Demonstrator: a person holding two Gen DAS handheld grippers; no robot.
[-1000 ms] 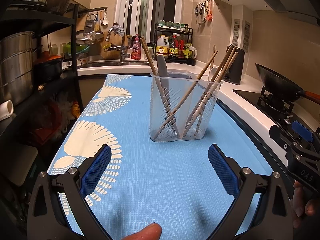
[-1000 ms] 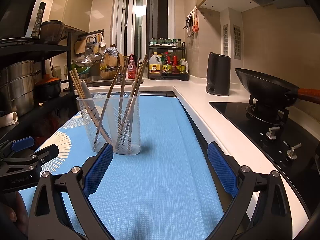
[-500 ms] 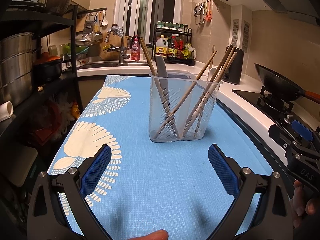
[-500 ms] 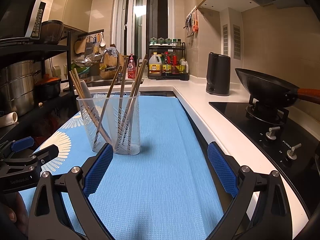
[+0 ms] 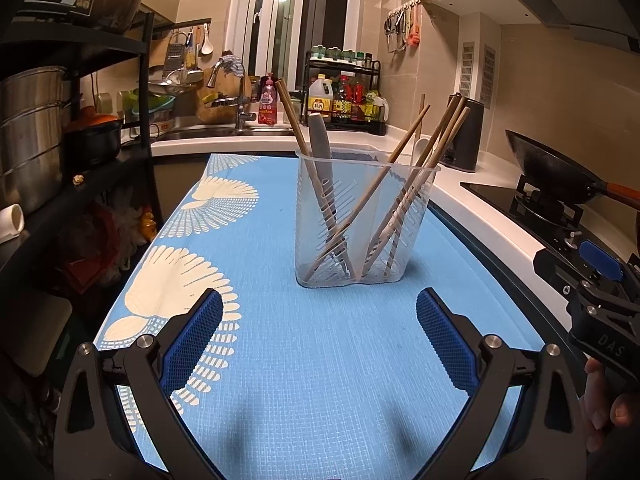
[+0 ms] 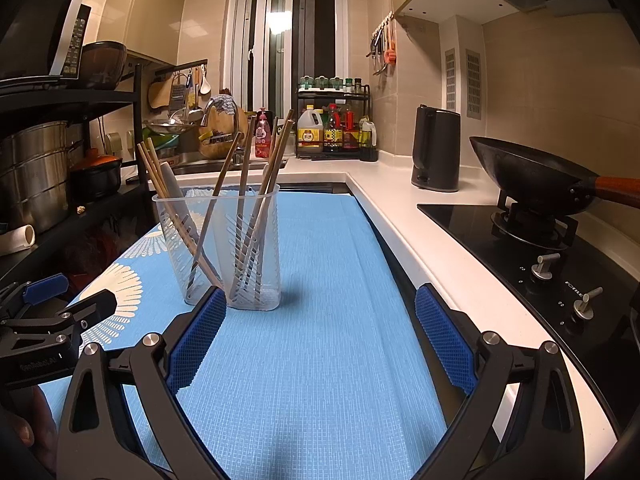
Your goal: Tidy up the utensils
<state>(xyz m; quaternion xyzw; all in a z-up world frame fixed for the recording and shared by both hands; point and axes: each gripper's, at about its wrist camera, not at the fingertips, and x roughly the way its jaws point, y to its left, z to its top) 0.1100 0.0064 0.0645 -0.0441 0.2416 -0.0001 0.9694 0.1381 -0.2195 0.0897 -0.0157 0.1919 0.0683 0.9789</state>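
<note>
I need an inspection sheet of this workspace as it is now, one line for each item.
Surface: blue mat with white fan prints, on a white counter.
Job's things: clear holder standing upright on the mat; wooden chopsticks and a grey utensil lean inside.
Clutter: nothing seen on the mat.
Grippers: left gripper and right gripper open, holding nothing, short of the holder.
Cables: nothing seen.
Surroundings: wok on stove, kettle, bottle rack, sink, shelf with pots.

Open mat (image 5: 320, 380) before holder (image 5: 362, 240)
</note>
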